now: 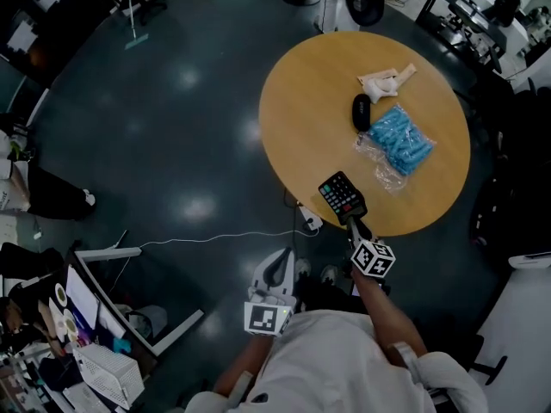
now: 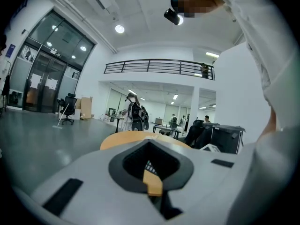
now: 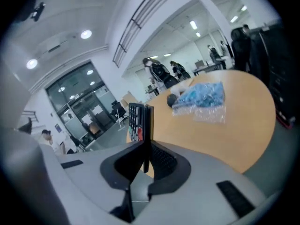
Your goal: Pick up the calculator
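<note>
My right gripper is shut on the near end of a black calculator with one red key. It holds the calculator in the air over the near edge of the round wooden table. In the right gripper view the calculator stands on edge between the jaws of the right gripper, keys facing left. My left gripper hangs close to my body, off the table and over the floor. Its jaws look shut with nothing between them, and in its own view the left gripper points toward the table.
On the table lie a black mouse, a clear bag of blue pieces and a crumpled white cloth. A power strip with a white cable lies on the floor below the table's edge. A cluttered desk stands at lower left.
</note>
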